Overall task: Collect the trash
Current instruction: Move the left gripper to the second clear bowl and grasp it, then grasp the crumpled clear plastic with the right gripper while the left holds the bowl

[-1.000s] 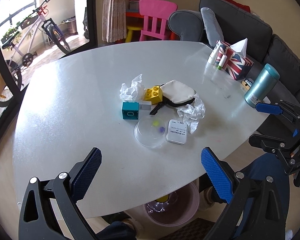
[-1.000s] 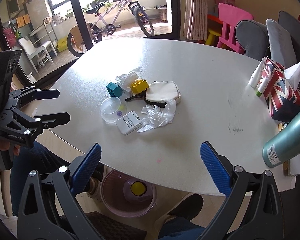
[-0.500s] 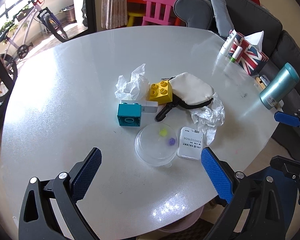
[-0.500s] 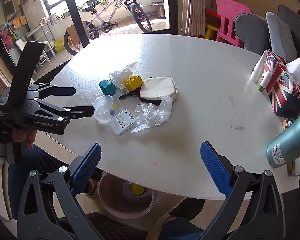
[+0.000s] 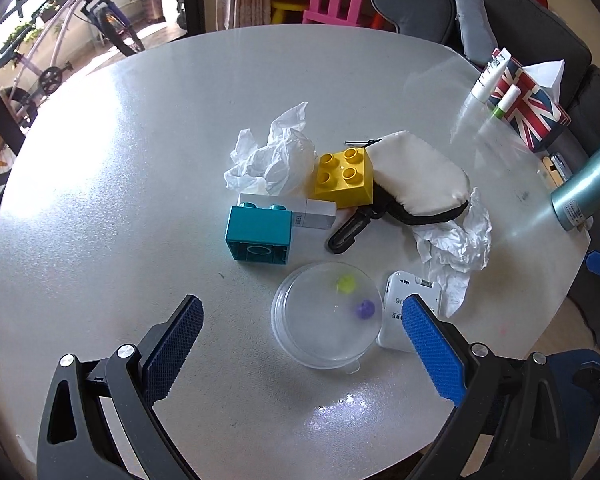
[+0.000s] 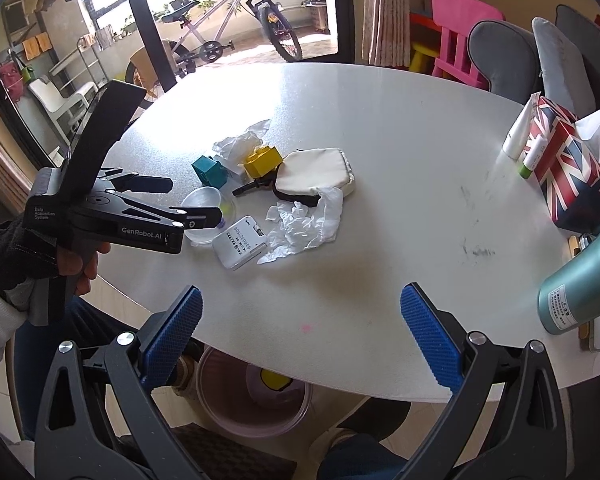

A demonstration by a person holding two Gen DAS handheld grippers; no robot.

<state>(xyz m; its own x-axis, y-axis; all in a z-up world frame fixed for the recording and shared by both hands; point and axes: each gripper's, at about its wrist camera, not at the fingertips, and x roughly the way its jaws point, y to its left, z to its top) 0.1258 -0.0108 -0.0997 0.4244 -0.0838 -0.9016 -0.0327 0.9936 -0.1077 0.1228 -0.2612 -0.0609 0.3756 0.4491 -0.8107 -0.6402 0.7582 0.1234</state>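
White table (image 5: 100,200), crumpled tissues (image 5: 274,156) (image 5: 456,240) beside bricks, clear lid (image 5: 326,316), left gripper (image 5: 300,340) wide open, empty, right gripper (image 6: 300,328) likewise

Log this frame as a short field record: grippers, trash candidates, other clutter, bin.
left gripper: open, empty, over the clear lid
right gripper: open, empty, at the table edge
trash candidates: crumpled tissue behind the blocks; crumpled wrapper beside the white pouch
other clutter: yellow block, teal block, white card
bin: under the table, something yellow inside
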